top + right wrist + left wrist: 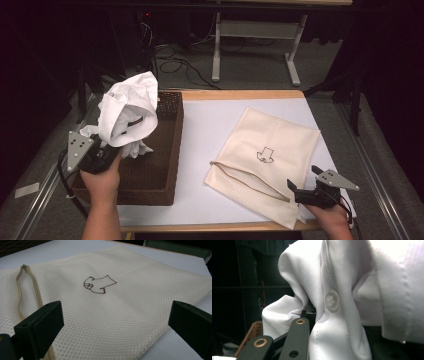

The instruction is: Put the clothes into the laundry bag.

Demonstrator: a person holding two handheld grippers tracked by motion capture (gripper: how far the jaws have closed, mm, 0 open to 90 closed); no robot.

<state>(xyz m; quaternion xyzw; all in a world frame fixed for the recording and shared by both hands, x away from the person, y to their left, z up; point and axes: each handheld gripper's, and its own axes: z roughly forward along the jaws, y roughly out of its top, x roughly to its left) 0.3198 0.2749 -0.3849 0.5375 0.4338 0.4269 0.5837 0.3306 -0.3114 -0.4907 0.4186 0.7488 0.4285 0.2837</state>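
A crumpled white button shirt (127, 107) hangs in the air over the left part of a dark wicker basket (167, 150). My left gripper (119, 137) is shut on the shirt from below. In the left gripper view the shirt (342, 290) bunches over the jaws of my left gripper (312, 315), covering one of them, and a button shows on its placket. A cream mesh laundry bag (265, 150) lies flat on the white table, its zipper mouth (245, 180) partly open toward the front. My right gripper (304, 177) stands open at the bag's front corner. The right gripper (115, 322) straddles the bag (120, 297) just above it.
The basket takes up the table's left side, with its rim (253, 332) below the shirt. The white table top (210, 120) has a wooden edge. Behind it stand a grey table frame (260, 30) and cables on the floor.
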